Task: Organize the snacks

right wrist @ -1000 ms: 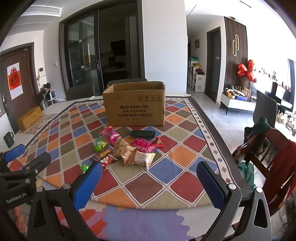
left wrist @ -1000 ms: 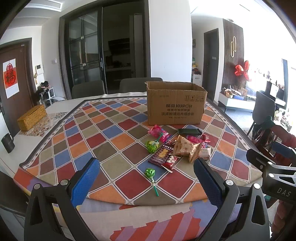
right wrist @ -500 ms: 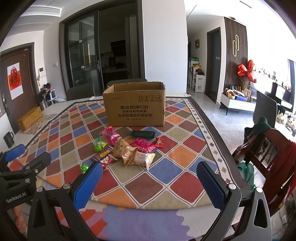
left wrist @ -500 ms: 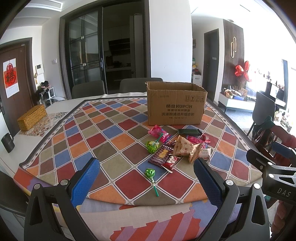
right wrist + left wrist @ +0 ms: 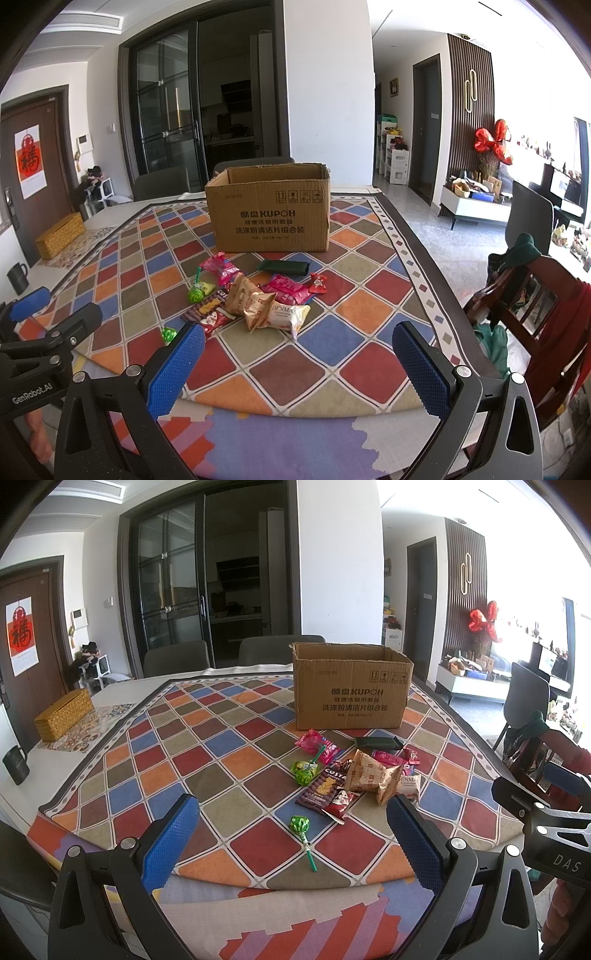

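Two tools hang spread and empty at the near edge of the bench [image 5: 122, 698], and nothing has shifted over the past second, so the sorting looks not yet begun.

Left wrist view: the left tool [image 5: 291, 840] frames a green lollipop [image 5: 301, 825] lying alone on the checked cloth [image 5: 229, 760], nearest the camera. Beyond it sits the snack pile [image 5: 364, 775], with a second green lollipop [image 5: 304, 771] at its left edge and the open cardboard box [image 5: 351, 686] behind. The other tool's black frame shows at far right, with a red sleeve [image 5: 561, 923] below it, though its tips are cut off here.

Right wrist view: the right tool [image 5: 297, 365] faces the pile from the other side, bringing a pale "Denmark" pack [image 5: 290, 315] to the front. The near lollipop is mostly hidden behind the left finger pad. A dark green packet [image 5: 284, 267] and a small red candy [image 5: 318, 283] read more clearly here, as does the box's interior, seemingly empty.
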Tool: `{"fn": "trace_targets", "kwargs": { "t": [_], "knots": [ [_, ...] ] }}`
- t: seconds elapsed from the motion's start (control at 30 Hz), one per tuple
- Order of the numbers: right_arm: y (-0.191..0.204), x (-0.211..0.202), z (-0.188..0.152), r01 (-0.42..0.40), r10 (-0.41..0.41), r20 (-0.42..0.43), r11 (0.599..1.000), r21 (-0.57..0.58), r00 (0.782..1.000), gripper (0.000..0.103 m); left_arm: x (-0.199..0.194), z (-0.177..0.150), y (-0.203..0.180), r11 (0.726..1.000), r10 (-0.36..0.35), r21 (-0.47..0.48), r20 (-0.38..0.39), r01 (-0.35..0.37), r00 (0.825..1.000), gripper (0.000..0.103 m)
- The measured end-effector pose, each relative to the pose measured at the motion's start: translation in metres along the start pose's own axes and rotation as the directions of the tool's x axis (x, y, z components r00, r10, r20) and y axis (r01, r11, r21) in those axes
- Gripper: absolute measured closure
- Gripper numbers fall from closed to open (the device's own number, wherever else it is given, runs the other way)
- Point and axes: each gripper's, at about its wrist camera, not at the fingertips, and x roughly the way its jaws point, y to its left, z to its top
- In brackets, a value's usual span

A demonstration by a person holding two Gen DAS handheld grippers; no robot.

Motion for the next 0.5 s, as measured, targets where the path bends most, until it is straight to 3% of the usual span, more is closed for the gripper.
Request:
{"fn": "trace_targets", "kwargs": {
  "t": [0.5],
  "knots": [
    [-0.0006,0.0005,0.0001,-0.001,0.001,0.003,1.000,0.002,1.000,0.000,-0.0034,0.0018,0.0005,1.000,-0.002,0.002,0.004,0.002,1.000,0.000]
  ]
}}
